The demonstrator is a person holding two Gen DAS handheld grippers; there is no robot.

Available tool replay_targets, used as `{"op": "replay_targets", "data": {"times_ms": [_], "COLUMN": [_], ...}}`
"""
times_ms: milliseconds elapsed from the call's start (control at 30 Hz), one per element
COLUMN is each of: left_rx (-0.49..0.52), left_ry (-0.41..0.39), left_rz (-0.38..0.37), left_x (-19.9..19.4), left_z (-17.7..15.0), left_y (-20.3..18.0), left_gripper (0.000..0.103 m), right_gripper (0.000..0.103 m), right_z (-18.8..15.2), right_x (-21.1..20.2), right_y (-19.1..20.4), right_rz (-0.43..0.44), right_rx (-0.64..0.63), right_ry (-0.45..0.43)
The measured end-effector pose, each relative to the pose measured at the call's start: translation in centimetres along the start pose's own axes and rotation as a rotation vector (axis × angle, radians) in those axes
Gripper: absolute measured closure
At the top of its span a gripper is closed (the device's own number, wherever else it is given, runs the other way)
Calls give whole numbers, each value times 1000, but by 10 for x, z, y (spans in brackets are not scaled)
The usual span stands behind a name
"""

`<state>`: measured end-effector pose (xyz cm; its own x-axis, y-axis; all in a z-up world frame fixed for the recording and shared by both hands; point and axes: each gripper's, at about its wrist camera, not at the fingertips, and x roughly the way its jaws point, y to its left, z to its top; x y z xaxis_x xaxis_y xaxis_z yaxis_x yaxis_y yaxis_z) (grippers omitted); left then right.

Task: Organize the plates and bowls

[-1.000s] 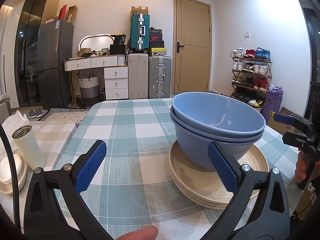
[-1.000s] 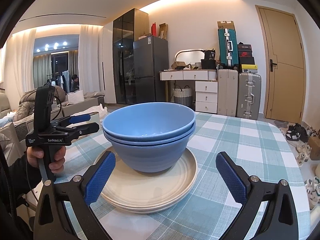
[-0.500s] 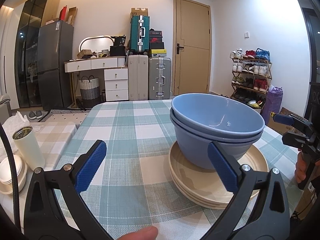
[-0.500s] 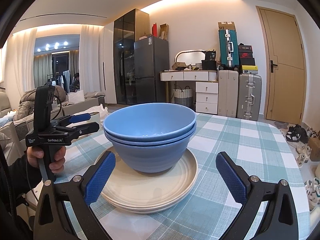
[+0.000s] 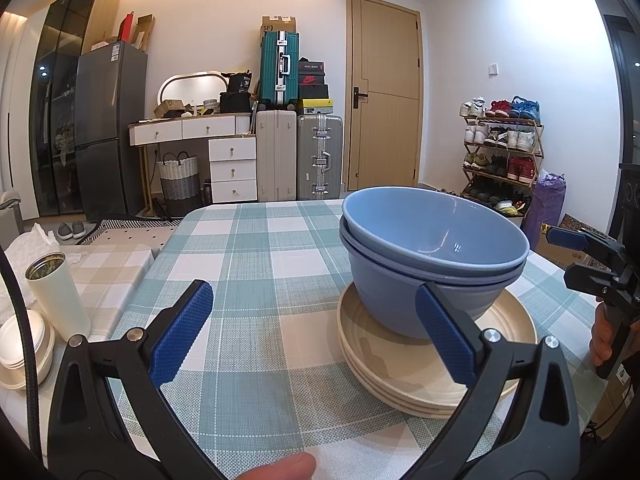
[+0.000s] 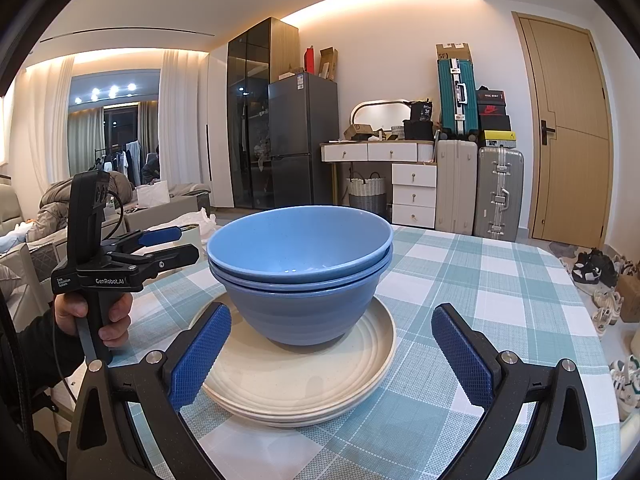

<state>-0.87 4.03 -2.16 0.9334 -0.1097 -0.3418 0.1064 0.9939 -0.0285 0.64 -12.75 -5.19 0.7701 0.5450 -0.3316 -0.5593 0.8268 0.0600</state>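
Off to the left of my left gripper (image 5: 316, 328) a white tumbler (image 5: 58, 296) stood on a lower side surface, well apart from the work. That gripper's jaws were spread wide and held nothing, hovering over the checked tablecloth (image 5: 248, 264). Ahead and to its right sat the stack: two blue bowls (image 5: 432, 248) nested one in the other, resting on a pile of cream plates (image 5: 400, 368). Over the last second almost nothing had shifted; the bowls looked a touch more settled, and neither of my hands had moved in. Further right, my right gripper (image 6: 332, 356) was likewise wide open and empty, with the plates directly in front and the bowls centred between its fingers but beyond them, not touched. I judged the stacking done, or nearly so, with only a withdrawal or final nudge left.
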Motion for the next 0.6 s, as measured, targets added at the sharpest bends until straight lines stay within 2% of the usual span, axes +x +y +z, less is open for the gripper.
{"op": "replay_targets", "data": {"times_ms": [600], "left_rx": [1], "left_ry": [0], "left_rz": [0], "left_x": [0], "left_z": [-1], "left_y": [0], "left_gripper": [2], "right_gripper": [1], "right_z": [0], "right_x": [0], "right_y": [0], "right_rz": [1], "right_rx": [2], "right_ry": [1]}}
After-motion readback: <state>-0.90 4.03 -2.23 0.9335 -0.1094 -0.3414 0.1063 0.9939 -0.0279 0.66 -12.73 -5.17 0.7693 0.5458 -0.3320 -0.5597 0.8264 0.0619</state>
